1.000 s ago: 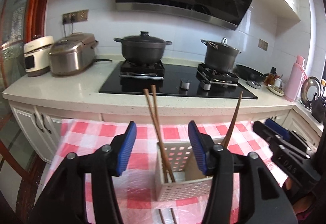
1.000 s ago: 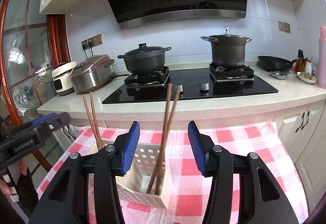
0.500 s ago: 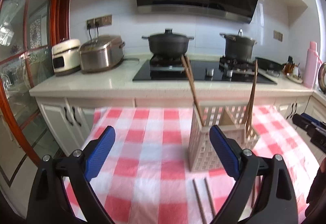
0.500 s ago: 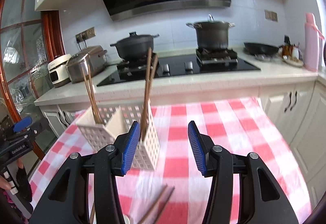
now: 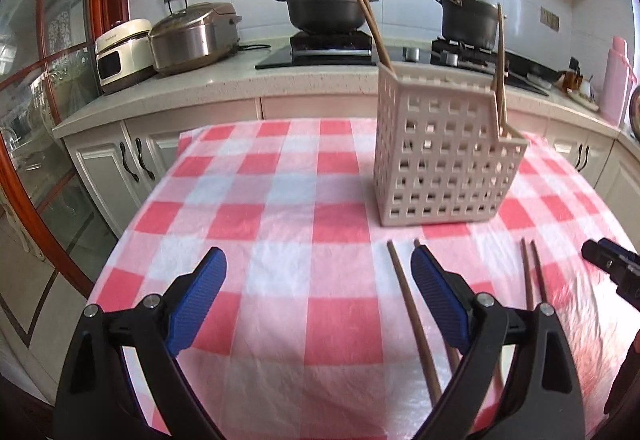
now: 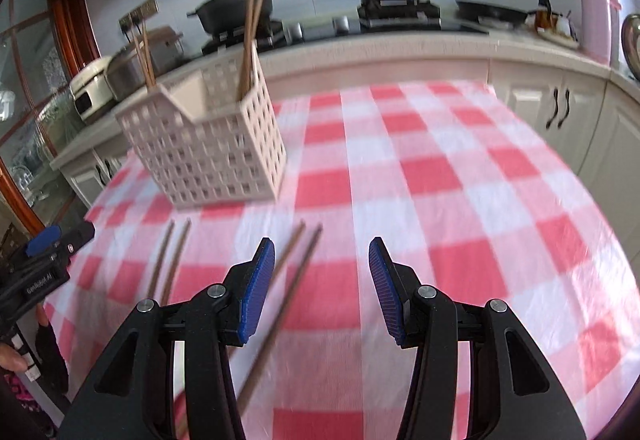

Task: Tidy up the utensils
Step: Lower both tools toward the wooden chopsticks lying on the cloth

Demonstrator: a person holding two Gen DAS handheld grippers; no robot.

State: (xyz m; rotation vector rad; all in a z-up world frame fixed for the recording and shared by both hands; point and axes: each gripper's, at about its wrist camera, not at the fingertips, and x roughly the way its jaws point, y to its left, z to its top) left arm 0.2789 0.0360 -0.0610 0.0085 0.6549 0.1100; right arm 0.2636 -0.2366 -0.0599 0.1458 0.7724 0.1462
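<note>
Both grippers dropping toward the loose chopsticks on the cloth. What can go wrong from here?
1. Left gripper sits left of its pair of chopsticks; closing now probably misses.
2. Thin sticks lie flat on the checked tablecloth; pads may pinch cloth.
3. The basket stands close; a lifted stick could knock it.

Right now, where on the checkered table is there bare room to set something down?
The cloth left of the white basket, toward the cabinets, lies bare, and so does the wide stretch right of it in the right wrist view. Crowded: in front of the basket, where two chopstick pairs lie.
</note>
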